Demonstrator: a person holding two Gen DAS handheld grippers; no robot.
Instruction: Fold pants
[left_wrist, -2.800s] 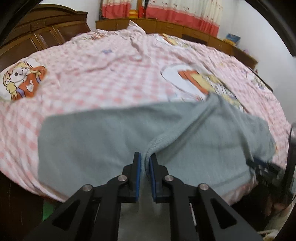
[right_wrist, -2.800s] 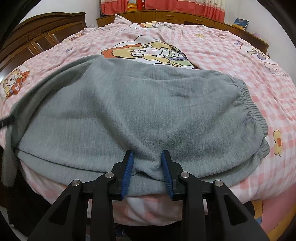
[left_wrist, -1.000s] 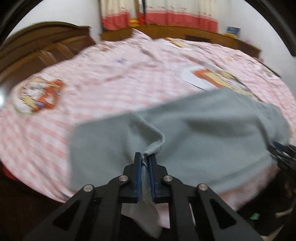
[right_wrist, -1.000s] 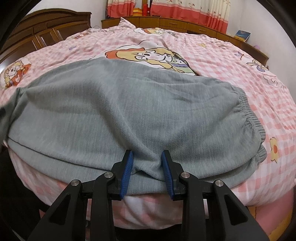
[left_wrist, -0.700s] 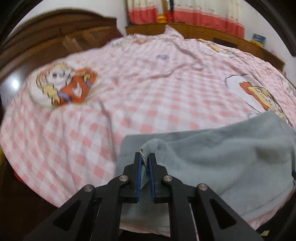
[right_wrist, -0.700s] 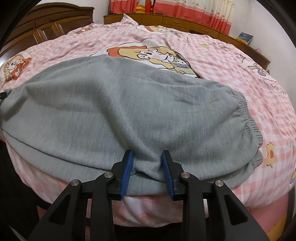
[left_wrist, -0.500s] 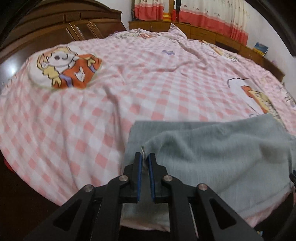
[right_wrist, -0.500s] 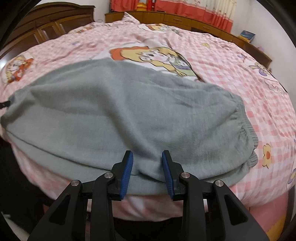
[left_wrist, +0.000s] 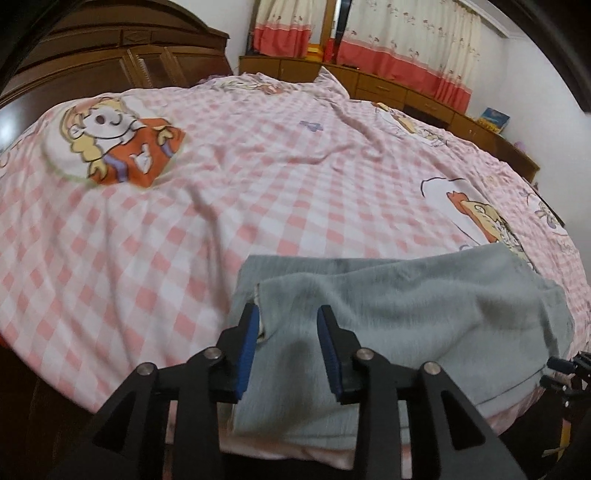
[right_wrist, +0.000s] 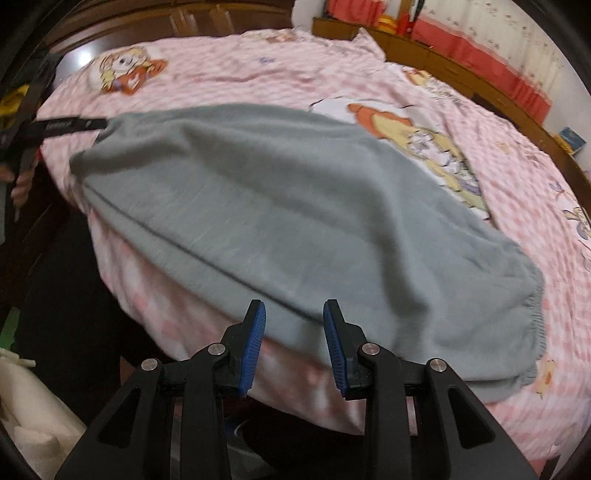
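Observation:
Grey fleece pants lie folded along the near edge of the bed, one layer on top of another. My left gripper hangs open over the folded left end, its blue pads either side of a fabric corner without pinching it. In the right wrist view the pants spread from upper left to the elastic waistband at the right. My right gripper is open just above the near hem, holding nothing. The left gripper's black finger touches the pants' far left corner.
The bed carries a pink checked sheet with cartoon prints. A dark wooden headboard stands at the left, low wooden cabinets and curtains at the back. A hand shows at the left edge. White stuff lies below.
The left gripper carried the pant-leg end across, laid it down and opened. The right gripper has pulled back slightly from the hem and turned leftward.

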